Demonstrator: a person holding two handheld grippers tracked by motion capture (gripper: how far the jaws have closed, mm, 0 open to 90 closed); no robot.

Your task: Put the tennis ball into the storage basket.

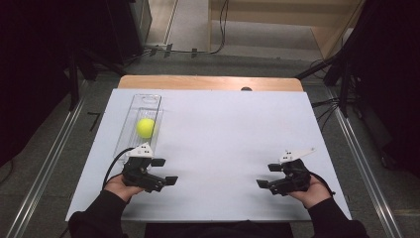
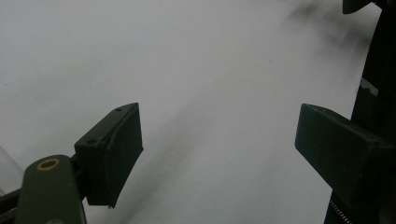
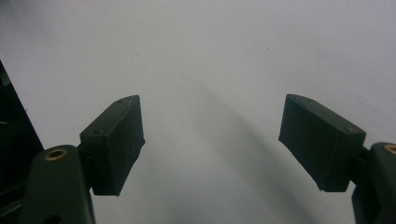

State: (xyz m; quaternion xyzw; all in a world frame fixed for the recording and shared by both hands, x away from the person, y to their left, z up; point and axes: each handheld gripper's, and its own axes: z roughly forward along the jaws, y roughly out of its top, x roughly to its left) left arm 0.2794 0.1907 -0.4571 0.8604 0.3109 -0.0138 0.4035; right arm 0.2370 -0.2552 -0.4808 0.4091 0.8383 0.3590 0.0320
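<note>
A yellow-green ball (image 1: 145,127) lies in a clear plastic tray (image 1: 148,101) at the left of the white tabletop (image 1: 223,134). My left gripper (image 1: 165,171) rests near the front edge, just below the tray, jaws pointing right and standing apart with nothing between them. In the left gripper view its jaws (image 2: 217,149) frame bare white surface. My right gripper (image 1: 268,175) sits at the front right, jaws pointing left toward the other one, also apart and empty. The right gripper view shows its gripper (image 3: 212,149) over plain white board.
The white board overhangs a wooden table edge (image 1: 208,82) at the back. Metal rails (image 1: 44,168) run along both sides on the floor, and dark stands with cables (image 1: 337,74) flank the far corners.
</note>
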